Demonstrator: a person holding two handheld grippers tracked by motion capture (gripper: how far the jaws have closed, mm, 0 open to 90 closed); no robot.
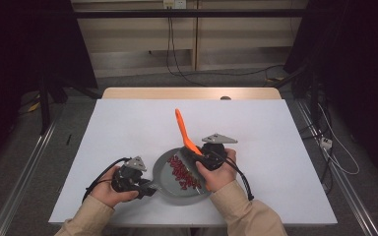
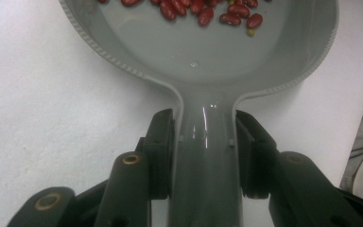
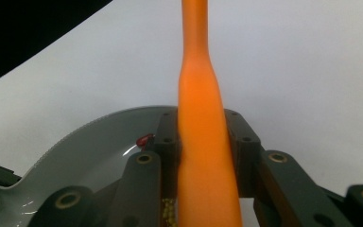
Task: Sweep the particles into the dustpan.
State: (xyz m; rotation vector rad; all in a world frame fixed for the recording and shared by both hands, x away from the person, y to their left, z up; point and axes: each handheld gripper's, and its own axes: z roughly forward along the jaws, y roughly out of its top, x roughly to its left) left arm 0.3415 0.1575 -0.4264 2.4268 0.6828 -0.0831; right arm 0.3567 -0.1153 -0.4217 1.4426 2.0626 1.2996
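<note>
Pan handle clamped in left hand-held gripper, beans inside

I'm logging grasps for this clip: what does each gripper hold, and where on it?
Left gripper: grey pan, by its handle. Right gripper: orange utensil, clamped on its handle.

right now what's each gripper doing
Left gripper: shut on the grey pan's handle.
Right gripper: shut on the orange spatula, over the pan.
</note>
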